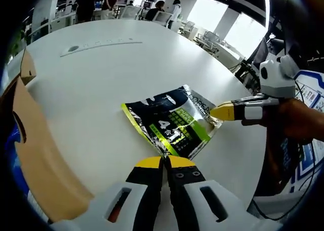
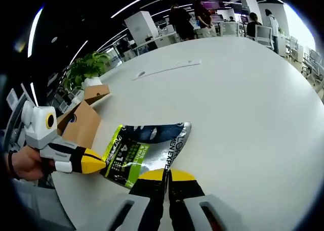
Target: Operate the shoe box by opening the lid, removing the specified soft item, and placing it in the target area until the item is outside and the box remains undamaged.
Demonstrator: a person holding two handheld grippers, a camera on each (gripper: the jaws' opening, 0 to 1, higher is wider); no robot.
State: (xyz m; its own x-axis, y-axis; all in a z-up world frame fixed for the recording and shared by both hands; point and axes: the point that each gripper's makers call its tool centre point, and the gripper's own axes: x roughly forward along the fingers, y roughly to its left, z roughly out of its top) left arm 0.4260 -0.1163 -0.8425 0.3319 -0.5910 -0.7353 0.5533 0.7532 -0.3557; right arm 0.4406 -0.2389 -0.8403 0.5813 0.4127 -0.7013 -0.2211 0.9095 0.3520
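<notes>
Item: foil sachet (image 1: 169, 125), dark with a lime-green band and silver edges, printed "L'OREAL MEN EXPERT"; it lies flat on the white table (image 1: 101, 89), outside the shoe box.
Item, right gripper view: the same sachet (image 2: 144, 152), just ahead of the jaws, its near corner at their yellow tips.
Shoe box: brown cardboard shoe box (image 1: 38, 145) at the left edge of the left gripper view, lid flap raised; in the right gripper view the shoe box (image 2: 81, 122) stands beyond the sachet, near but apart from it.
Left gripper: left gripper (image 1: 165, 163), jaws drawn together, tips touching the sachet's near corner; whether they pinch the foil cannot be told.
Right gripper: right gripper (image 2: 166, 175), jaws together, tips at the opposite short end; grip likewise cannot be told.
Long axis: runs from one gripper to the other, each at one end.
Nearer hand: neither; both sit at the sachet's edges.
Stage, as judged: item out of the box, on the table; release or final positioning remains.
Risk, as judged: a pull from both ends could crease the foil.
</notes>
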